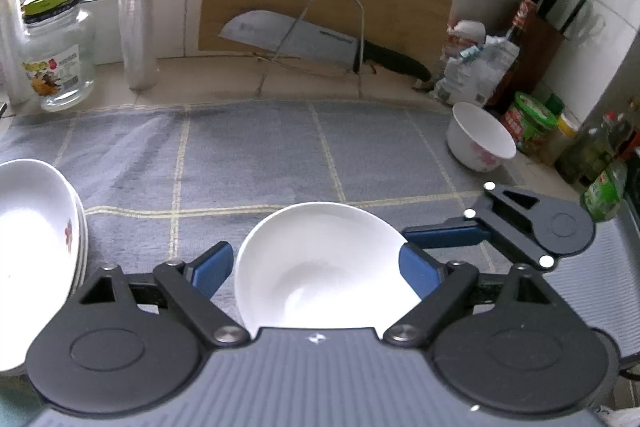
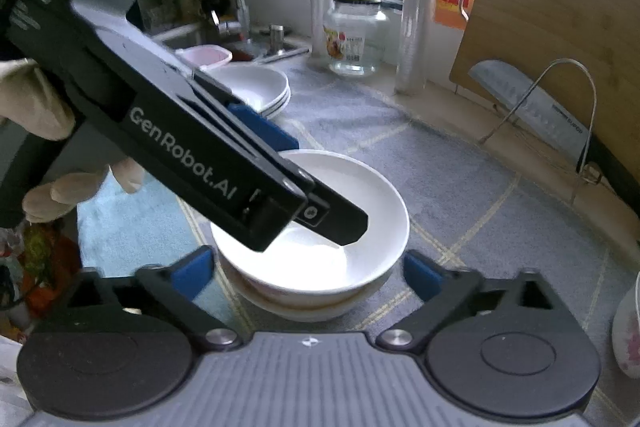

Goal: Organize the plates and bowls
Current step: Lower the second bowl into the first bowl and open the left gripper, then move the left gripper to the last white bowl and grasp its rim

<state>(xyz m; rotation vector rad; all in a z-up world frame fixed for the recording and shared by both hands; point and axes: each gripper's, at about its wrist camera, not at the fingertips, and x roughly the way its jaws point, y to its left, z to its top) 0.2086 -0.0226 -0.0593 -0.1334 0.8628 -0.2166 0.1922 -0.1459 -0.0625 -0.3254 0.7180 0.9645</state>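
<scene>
Directly ahead of your left gripper, a plain white bowl sits between its blue pads; the right pad touches the rim, the left pad stands just clear, so you straddle it rather than pinch it. From the right wrist view this bowl rests nested on another bowl, on the blue checked cloth. Your right gripper is spread wide around the pair, gripping nothing. Left of your left gripper, a stack of white plates waits; ahead to its right stands a flowered bowl. Likely you are seating the bowl into the stack: keep it level, centre it, then draw both tools straight back without nudging the rim.
</scene>
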